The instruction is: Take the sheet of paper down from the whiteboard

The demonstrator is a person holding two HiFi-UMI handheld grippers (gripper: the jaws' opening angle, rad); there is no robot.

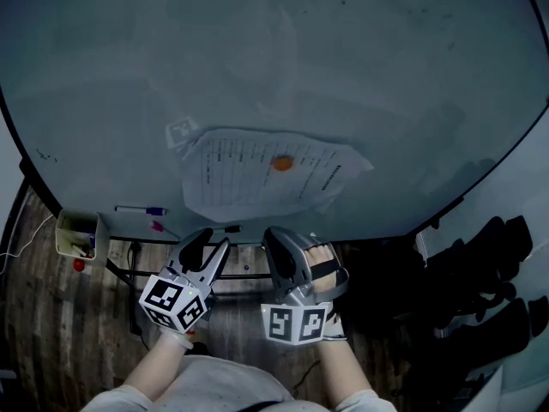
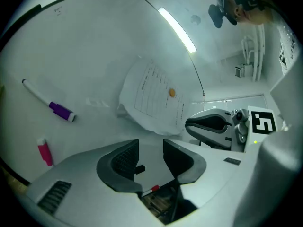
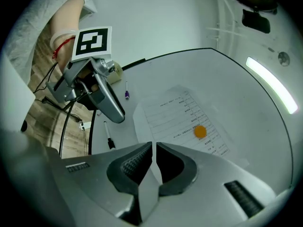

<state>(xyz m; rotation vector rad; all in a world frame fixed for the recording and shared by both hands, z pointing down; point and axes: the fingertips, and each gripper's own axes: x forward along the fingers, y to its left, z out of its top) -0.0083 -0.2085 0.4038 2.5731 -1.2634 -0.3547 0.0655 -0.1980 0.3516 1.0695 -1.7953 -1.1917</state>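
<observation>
Forearms enter from the bottom edge, with the hands largely hidden behind the marker cubes. The left gripper holds its jaws apart with nothing between them. The right gripper has its jaws pressed together, empty. Just beyond both, the sheet of paper hangs on the whiteboard under an orange magnet; its print is too small to read. A purple-capped marker and a pink one sit at the board's lower left. Dark shapes at the right are hard to make out.
</observation>
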